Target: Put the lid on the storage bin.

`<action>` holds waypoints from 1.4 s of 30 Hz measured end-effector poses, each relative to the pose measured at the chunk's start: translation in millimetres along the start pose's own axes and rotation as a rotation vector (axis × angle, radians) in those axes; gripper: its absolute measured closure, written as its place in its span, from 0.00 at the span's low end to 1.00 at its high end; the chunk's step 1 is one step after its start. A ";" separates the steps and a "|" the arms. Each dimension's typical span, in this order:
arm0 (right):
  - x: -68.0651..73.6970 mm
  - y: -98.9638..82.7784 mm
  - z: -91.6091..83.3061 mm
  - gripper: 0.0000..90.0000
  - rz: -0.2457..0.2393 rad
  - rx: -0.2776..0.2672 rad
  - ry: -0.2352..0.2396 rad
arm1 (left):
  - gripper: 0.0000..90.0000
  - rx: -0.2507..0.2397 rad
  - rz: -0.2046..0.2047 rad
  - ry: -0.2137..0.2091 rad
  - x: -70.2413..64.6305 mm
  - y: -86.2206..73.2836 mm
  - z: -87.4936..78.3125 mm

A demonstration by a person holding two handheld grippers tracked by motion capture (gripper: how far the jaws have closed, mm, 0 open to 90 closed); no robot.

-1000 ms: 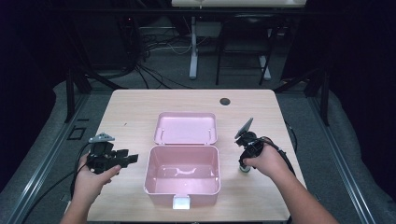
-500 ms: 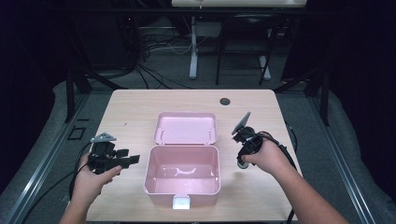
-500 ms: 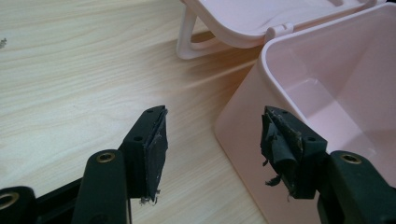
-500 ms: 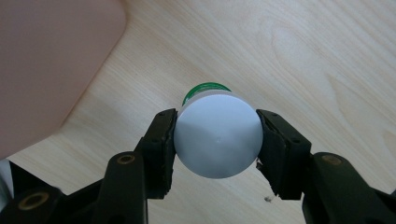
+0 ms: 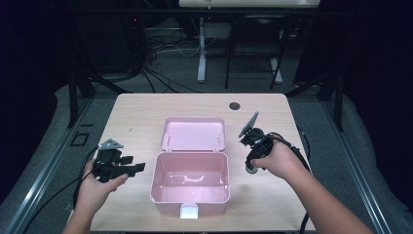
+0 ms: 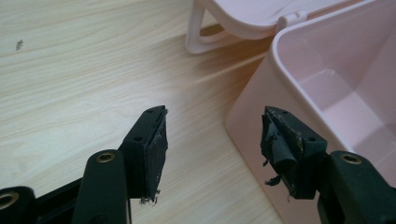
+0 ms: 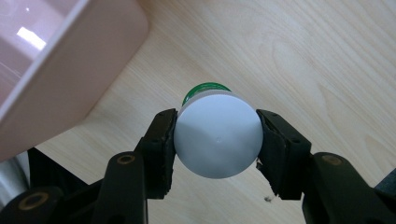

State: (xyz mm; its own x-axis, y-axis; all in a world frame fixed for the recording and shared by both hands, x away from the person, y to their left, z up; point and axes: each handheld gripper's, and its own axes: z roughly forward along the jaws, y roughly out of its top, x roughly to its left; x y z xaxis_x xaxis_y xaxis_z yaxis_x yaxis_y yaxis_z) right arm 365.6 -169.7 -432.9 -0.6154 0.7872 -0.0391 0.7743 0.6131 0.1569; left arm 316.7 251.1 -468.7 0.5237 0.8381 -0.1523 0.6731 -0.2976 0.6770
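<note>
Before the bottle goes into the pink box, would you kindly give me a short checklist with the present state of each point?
1. Right gripper shut on the bottle, a pad on each side of its white cap: ok.
2. Bottle lifted off the table: ok, the wood grain lies well below it in the right gripper view.
3. Pink box open, lid folded back flat behind it: ok.
4. Room inside the box: ok, its floor looks bare.
5. Left gripper clear of the box: ok, jaws just opened, nothing between them, beside the box's outer wall.
6. Bottle's cap screwed tight: cannot tell.
</note>
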 end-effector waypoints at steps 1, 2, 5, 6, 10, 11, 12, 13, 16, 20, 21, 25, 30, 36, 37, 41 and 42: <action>0.8 0.7 -1.9 0.56 -0.005 0.008 -0.002 | 0.46 0.001 -0.003 0.000 0.1 -0.1 0.0; 1.5 1.1 -2.8 0.56 -0.008 0.007 -0.003 | 0.46 0.001 -0.006 -0.003 0.4 -0.1 0.0; 4.2 3.0 -6.7 0.56 -0.021 0.014 -0.004 | 0.46 0.003 -0.009 -0.007 0.5 0.1 -0.1; 5.3 3.6 -7.6 0.56 -0.025 0.010 -0.004 | 0.46 0.005 -0.013 -0.011 0.6 0.2 0.0; 8.4 6.2 -11.8 0.56 -0.039 0.010 -0.003 | 0.46 0.014 -0.020 -0.018 0.8 0.2 0.2; 9.3 6.7 -12.3 0.56 -0.043 0.006 0.001 | 0.46 0.015 -0.018 -0.017 1.2 0.2 0.1; 10.3 7.8 -14.1 0.56 -0.048 0.015 0.003 | 0.46 0.014 -0.019 -0.018 1.4 0.2 0.0; 11.7 8.5 -15.2 0.56 -0.047 0.017 0.000 | 0.46 0.012 -0.022 -0.018 1.5 0.1 -0.1; 15.0 10.4 -19.0 0.56 -0.059 0.013 -0.003 | 0.46 0.009 -0.020 -0.017 2.2 0.2 -1.3; 19.9 13.4 -25.6 0.56 -0.076 0.015 0.006 | 0.46 0.004 -0.024 -0.018 2.8 0.3 -2.2; 21.3 14.2 -27.0 0.56 -0.079 0.015 0.008 | 0.46 0.005 -0.024 -0.019 3.0 0.3 -2.2; 25.6 16.7 -31.5 0.56 -0.098 0.015 0.009 | 0.46 0.005 -0.026 -0.018 3.2 0.1 -1.9; 29.8 18.5 -35.9 0.56 -0.114 0.011 0.013 | 0.46 0.005 -0.029 -0.022 4.1 0.2 -2.6; 37.1 20.7 -41.5 0.56 -0.139 0.000 0.019 | 0.46 0.004 -0.031 -0.023 3.8 0.0 -2.0; 38.1 21.1 -42.4 0.56 -0.143 0.002 0.019 | 0.46 0.003 -0.032 -0.023 3.8 0.0 -2.0; 44.1 22.9 -46.8 0.56 -0.161 0.012 0.016 | 0.46 0.007 -0.030 -0.024 4.5 -0.2 -1.7; 46.0 23.3 -47.8 0.56 -0.162 0.013 0.018 | 0.46 0.008 -0.029 -0.024 4.6 -0.3 -1.7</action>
State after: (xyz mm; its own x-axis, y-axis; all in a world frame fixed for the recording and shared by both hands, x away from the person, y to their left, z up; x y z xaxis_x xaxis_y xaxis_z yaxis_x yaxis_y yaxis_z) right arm 348.3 -122.4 -383.8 -0.7351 0.6765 -0.0456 0.6661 0.7331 0.1376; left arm 318.1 255.8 -468.3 0.5165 0.8351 -0.1893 0.6922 -0.2770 0.6665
